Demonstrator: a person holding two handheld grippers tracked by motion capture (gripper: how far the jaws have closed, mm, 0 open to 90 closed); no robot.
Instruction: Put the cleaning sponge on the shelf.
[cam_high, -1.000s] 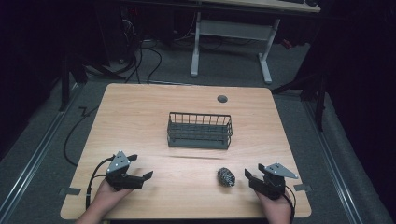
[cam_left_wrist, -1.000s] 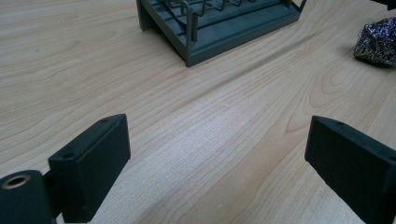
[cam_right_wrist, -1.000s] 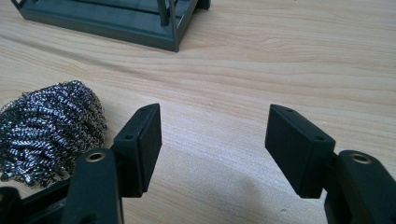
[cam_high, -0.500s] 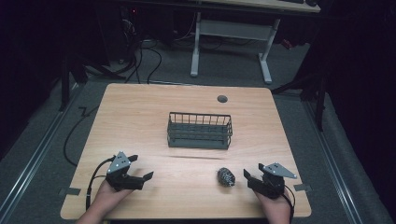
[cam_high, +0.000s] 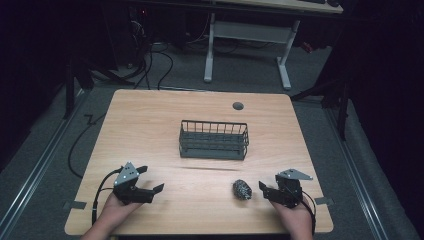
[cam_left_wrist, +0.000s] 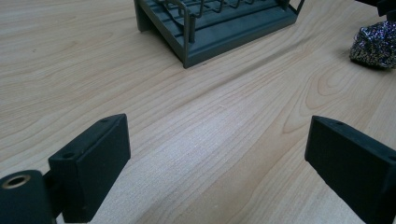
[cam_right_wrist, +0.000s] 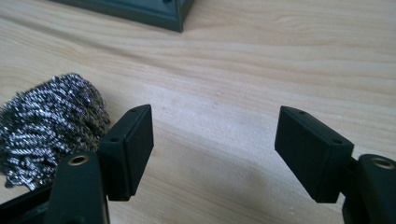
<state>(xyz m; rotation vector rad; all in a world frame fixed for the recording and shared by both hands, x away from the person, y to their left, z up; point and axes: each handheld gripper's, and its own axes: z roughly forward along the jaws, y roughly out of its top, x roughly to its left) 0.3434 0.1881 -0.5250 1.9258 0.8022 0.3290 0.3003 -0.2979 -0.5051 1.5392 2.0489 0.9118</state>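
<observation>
1. The steel wool scourer (cam_high: 242, 190) lies on the wooden table (cam_high: 150, 125) near its front edge, just to the left of the right gripper (cam_high: 266, 190) in the high view, apart from it. In the right gripper view the scourer (cam_right_wrist: 49, 126) sits outside the left-hand jaw, partly hidden behind that jaw, and its left part is cut off by the frame.
2. In the left gripper view the scourer (cam_left_wrist: 376, 44) is at the far right, cut by the frame edge; a dark piece at the top right corner is too little to make out.
3. The right gripper (cam_right_wrist: 215, 140) stands open with bare wood between its jaws; its jaws have just been opening.
4. The left gripper (cam_high: 150, 181) is open too, wide, with nothing between the jaws; in its own view (cam_left_wrist: 217, 163) the right-hand jaw runs off the frame.
5. The wire basket (cam_high: 214, 140) stands mid-table, well apart from both grippers. The left gripper view shows only a near corner of the basket (cam_left_wrist: 210, 32), and the right gripper view only a strip of its base (cam_right_wrist: 140, 11).
6. Hands enter from the bottom edge of the high view, forearms cut off.
7. Open wood lies between the grippers, and between them and the basket. The right gripper sits near the table's front right corner. The room beyond the table is dark; a small round grommet (cam_high: 238, 106) sits near the far edge.
</observation>
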